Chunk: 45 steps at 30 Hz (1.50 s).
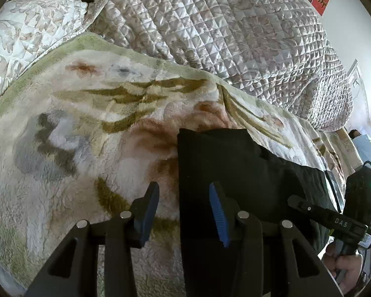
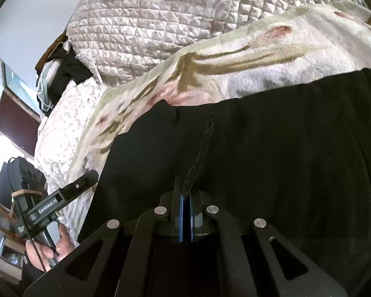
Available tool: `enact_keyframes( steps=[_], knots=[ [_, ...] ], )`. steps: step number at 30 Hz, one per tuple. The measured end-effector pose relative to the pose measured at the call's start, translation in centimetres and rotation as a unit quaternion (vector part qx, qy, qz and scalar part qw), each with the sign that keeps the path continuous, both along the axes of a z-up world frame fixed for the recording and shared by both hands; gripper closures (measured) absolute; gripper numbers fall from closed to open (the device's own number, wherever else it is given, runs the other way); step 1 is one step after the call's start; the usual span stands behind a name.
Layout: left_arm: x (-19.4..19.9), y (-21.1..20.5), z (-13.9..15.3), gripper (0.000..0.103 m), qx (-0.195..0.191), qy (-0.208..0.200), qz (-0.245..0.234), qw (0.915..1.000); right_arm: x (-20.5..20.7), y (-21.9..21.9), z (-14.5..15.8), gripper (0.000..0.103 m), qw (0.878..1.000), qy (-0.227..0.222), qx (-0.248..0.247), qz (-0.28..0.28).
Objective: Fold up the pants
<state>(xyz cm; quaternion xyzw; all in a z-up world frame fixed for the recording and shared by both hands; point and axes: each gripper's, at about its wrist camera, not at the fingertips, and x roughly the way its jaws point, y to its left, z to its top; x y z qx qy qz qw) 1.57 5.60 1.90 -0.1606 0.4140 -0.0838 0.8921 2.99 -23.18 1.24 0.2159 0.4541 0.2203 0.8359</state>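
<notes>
The black pants [image 1: 235, 178] lie flat on the fleecy floral blanket [image 1: 74, 123] spread over the bed, with the quilted bedspread [image 1: 222, 29] heaped up on the far side. The left gripper [image 1: 184, 212] hovers at the pants' left edge, jaws spread wide, one blue pad [image 1: 219, 215] over the dark cloth, the other finger over the blanket, nothing between them. The right gripper [image 2: 185, 216] has its jaws pressed together, pinching a bunched fold of the pants' near edge. From the right wrist view, black cloth fills the right and near side, blanket beyond it.
</notes>
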Motion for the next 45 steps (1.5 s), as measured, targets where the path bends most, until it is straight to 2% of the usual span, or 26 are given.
enact_keyframes(
  steps=[2,5,8,11,17,21,23,25,28,31,33,39,45],
  knots=[
    [0.0,0.0,0.0,0.058,0.0,0.0,-0.001,1.0,0.0,0.3,0.5,0.101,1.0,-0.014,-0.013,0.006],
    [0.1,-0.3,-0.1,0.058,0.002,0.002,-0.002,1.0,0.6,-0.1,-0.9,0.101,1.0,0.012,-0.001,-0.001],
    [0.0,-0.4,0.0,0.058,0.004,0.001,-0.003,1.0,0.4,0.1,0.5,0.101,1.0,-0.014,-0.019,0.002],
    [0.1,-0.5,-0.1,0.058,0.005,0.001,-0.004,1.0,0.6,-0.3,-0.6,0.101,1.0,0.005,-0.02,-0.006],
    [0.1,-0.7,0.0,0.058,0.009,0.0,-0.009,0.9999,0.6,0.4,-0.1,0.101,0.999,-0.01,-0.047,0.01],
    [0.1,-0.8,0.5,0.058,0.014,-0.005,-0.01,0.9998,-0.7,-0.3,2.5,0.093,0.993,-0.068,-0.097,-0.019],
    [0.5,-1.0,1.0,0.058,0.016,-0.009,-0.011,0.9998,-1.2,-0.5,3.6,0.092,0.99,-0.093,-0.101,-0.023],
    [1.2,-1.4,1.5,0.058,0.02,-0.011,-0.015,0.9996,-1.4,0.2,4.2,0.092,0.99,-0.108,-0.09,-0.001],
    [2.8,-2.7,1.7,0.058,0.033,-0.017,-0.031,0.9988,-0.4,1.6,3.0,0.092,0.991,-0.088,-0.098,0.019],
    [4.6,-3.8,0.7,0.058,0.035,-0.001,-0.049,0.9982,1.4,1.7,0.1,0.092,0.993,-0.032,-0.115,0.019],
    [5.6,-4.3,-0.6,0.058,0.046,0.02,-0.053,0.9973,1.4,1.2,0.2,0.092,0.995,-0.034,-0.097,0.013],
    [4.2,-4.0,-0.3,0.057,0.044,0.003,-0.049,0.9979,-0.5,1.3,1.3,0.092,0.991,-0.054,-0.121,0.015],
    [0.4,-3.9,0.2,0.057,0.042,-0.012,-0.045,0.998,-4.7,2.1,2.4,0.092,0.985,-0.09,-0.141,0.031]
  ],
)
